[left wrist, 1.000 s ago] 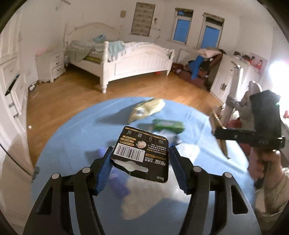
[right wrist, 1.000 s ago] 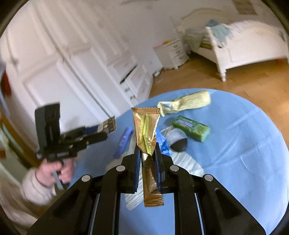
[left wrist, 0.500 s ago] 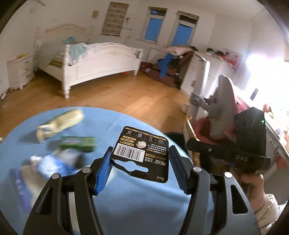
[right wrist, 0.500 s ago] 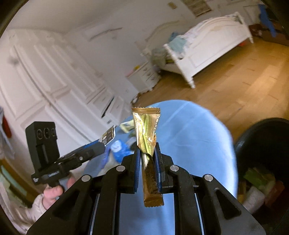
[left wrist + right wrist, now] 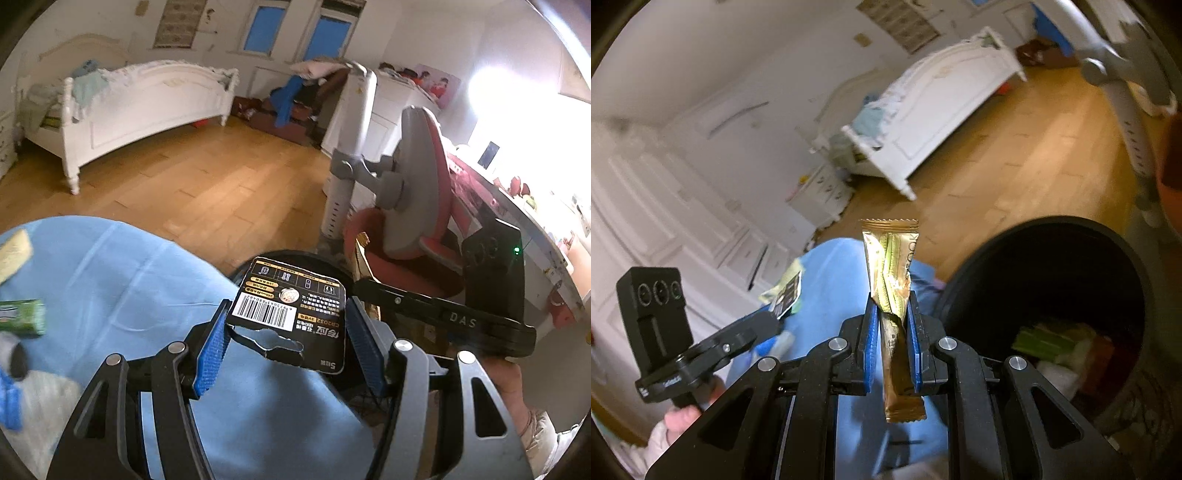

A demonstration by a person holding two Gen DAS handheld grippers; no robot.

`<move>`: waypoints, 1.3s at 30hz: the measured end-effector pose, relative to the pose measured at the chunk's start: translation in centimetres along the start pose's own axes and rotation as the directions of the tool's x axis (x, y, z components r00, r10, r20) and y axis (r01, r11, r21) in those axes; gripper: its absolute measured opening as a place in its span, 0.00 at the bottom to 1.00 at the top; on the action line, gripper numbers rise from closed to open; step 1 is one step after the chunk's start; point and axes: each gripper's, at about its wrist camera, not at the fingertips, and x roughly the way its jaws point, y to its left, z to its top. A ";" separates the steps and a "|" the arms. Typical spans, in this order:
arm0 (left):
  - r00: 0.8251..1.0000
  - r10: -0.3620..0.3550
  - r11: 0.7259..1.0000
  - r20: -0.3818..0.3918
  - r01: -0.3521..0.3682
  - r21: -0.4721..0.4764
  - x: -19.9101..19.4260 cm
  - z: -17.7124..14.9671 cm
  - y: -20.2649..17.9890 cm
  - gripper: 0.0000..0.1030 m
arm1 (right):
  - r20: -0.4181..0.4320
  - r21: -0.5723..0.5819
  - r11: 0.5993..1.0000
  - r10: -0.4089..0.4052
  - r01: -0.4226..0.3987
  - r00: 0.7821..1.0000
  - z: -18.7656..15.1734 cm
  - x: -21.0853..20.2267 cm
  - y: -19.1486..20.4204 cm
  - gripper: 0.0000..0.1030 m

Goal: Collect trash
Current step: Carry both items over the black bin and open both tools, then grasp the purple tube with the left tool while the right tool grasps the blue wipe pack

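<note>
Bedroom swung, black bin now near, left gripper pinching card, right gripper pinching wrapper.

A home bedroom is shown — a white bed, wooden floor, white wardrobe doors and a nightstand are seen.

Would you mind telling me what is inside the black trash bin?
Inside the black trash bin, some discarded trash lies at the bottom: green and white pieces. The dark near wall hides the rest.
</note>
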 end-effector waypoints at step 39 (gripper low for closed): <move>0.886 0.461 0.858 0.052 -0.429 -0.283 -12.4 -6.6 11.8 0.95 | -0.134 -0.180 0.984 -0.032 0.008 0.990 -1.9 6.7 9.7 0.76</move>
